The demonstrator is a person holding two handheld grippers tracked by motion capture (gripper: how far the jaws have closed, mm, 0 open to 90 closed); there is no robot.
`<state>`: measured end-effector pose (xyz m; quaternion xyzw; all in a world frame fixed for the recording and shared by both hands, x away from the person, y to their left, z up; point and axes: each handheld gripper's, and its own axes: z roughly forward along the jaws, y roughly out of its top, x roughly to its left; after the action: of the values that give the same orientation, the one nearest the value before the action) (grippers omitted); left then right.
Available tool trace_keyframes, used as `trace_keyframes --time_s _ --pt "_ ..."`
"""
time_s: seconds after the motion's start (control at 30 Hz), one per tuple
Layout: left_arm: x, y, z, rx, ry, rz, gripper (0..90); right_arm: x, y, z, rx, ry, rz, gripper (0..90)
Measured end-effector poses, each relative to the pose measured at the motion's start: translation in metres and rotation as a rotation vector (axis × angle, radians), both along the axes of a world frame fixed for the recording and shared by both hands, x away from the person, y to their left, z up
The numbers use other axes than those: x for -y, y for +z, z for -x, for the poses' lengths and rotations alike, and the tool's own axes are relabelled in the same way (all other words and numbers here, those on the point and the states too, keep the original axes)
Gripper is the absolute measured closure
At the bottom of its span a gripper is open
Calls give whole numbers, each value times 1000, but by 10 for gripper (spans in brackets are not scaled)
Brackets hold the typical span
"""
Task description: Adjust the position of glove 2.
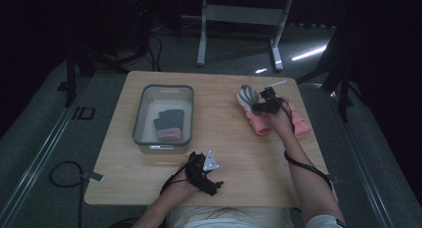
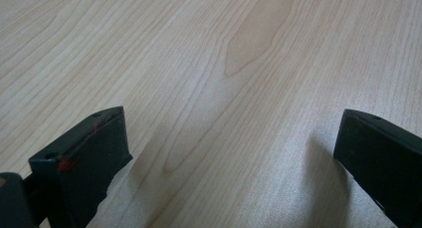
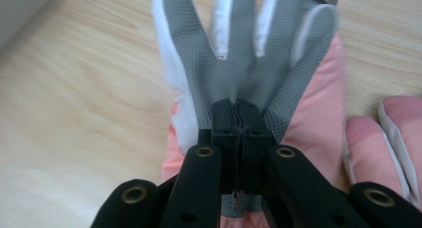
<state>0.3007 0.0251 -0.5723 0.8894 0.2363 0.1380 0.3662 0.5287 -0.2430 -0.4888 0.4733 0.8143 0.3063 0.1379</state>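
One glove (image 1: 168,124) is already laid in the grey bin (image 1: 140,117). Right of the bin, a second glove (image 3: 234,63) is pinched by the closed right gripper (image 3: 238,119); another pink glove (image 3: 393,133) waits beside it. The left gripper (image 2: 226,153) is held wide open, empty.

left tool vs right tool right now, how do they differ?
Left tool: jaws wide apart, nothing between them, bare table ahead. Right tool: jaws pinched shut on the grey-palmed glove. In the high view, the left tool sits at the table's near edge; the right tool is farther out, on the right. Both are black, two-jawed and hand-held.
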Motion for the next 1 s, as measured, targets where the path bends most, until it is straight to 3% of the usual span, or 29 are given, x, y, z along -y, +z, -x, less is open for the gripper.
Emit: trace_keyframes --time_s 0.07,0.1,0.13,0.23,0.27,0.3,0.33,0.37,0.43,0.6,0.67,0.7,0.83,0.87,0.9,0.93,1.0 --pt "0 0 0 2 2 6 5 0 13 17 29 5 -47 881" --pt "0 0 0 2 2 6 5 0 13 17 29 5 -47 881" --pt "0 0 0 10 1 10 5 -2 34 44 77 9 -85 881" --pt "0 0 0 7 -1 8 5 -3 55 76 125 3 -134 881" --pt "0 0 0 7 -1 8 5 -3 55 76 125 3 -134 881" --pt "-1 0 1 18 0 9 5 -4 64 95 164 21 -162 882" --pt "-1 0 1 18 0 9 5 -4 64 95 164 21 -162 882" --pt "-1 0 2 25 4 11 5 -5 69 111 171 41 -178 881" --pt "-1 0 2 24 0 25 5 -4 70 125 174 31 -187 881" --pt "-1 0 2 31 1 13 5 -7 64 159 169 -31 -217 881" --pt "-1 0 2 34 2 12 5 -10 61 163 174 -46 -205 881" --pt "-1 0 2 35 4 16 5 -18 54 169 181 -68 -173 881" --pt "-1 0 3 47 8 17 5 -27 28 172 151 -123 -128 881" --pt "-1 0 3 47 8 17 5 -27 28 172 151 -123 -128 881" --pt "-1 -1 3 53 9 11 5 -30 13 170 119 -139 -129 881" --pt "0 -2 3 60 7 -4 5 -32 5 169 100 -139 -125 881" --pt "0 -2 3 53 6 4 5 -36 -8 165 65 -147 -138 881"
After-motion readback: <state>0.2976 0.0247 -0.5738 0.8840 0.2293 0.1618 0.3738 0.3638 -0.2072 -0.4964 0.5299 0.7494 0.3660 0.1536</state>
